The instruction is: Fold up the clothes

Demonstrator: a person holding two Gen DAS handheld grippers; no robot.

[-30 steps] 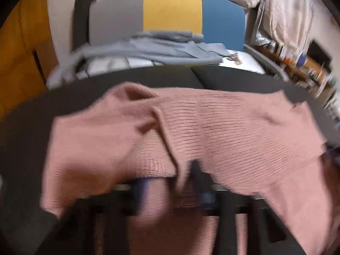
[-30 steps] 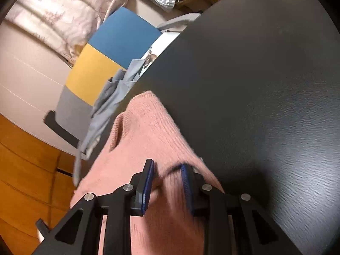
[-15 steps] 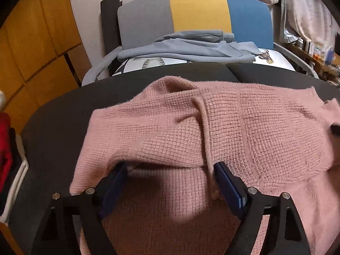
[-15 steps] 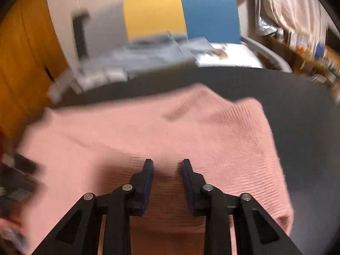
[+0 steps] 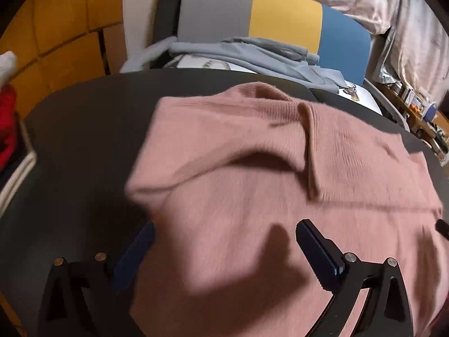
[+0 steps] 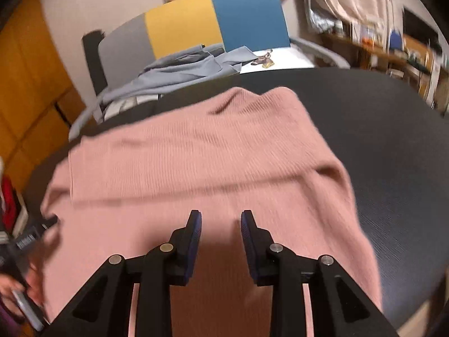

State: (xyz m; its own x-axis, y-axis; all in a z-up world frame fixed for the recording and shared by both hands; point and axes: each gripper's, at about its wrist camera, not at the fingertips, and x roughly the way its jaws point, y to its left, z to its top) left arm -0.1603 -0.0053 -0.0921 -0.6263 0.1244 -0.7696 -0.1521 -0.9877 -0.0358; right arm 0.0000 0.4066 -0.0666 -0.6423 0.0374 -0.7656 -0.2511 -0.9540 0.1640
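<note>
Dark grey surface [image 5: 84, 118] fills most of both views, and a pink knitted sweater [image 5: 280, 174] is spread across it, its sleeves folded in over the body and its collar turned toward the far edge. Beyond that edge a chair [image 5: 283, 25] with a backrest in grey, yellow and blue panels is seen, and a grey-blue garment [image 5: 252, 53] is draped over its seat. Orange-brown wooden panelling [image 5: 56, 28] is seen at the left of the room, pale bedding [image 5: 393, 14] at the upper right, and cluttered shelves [image 6: 407, 45] along the right side. A red item [image 5: 7, 123] is glimpsed at the left edge, too cropped to be told.

The left gripper [image 5: 224, 233] is held low over the sweater's near left part with its fingers [image 5: 317, 247] spread wide apart, nothing caught between them. The right gripper [image 6: 220, 224] is held over the near hem, its fingers [image 6: 193, 233] parted by a narrower gap, and no cloth is pinched there.
</note>
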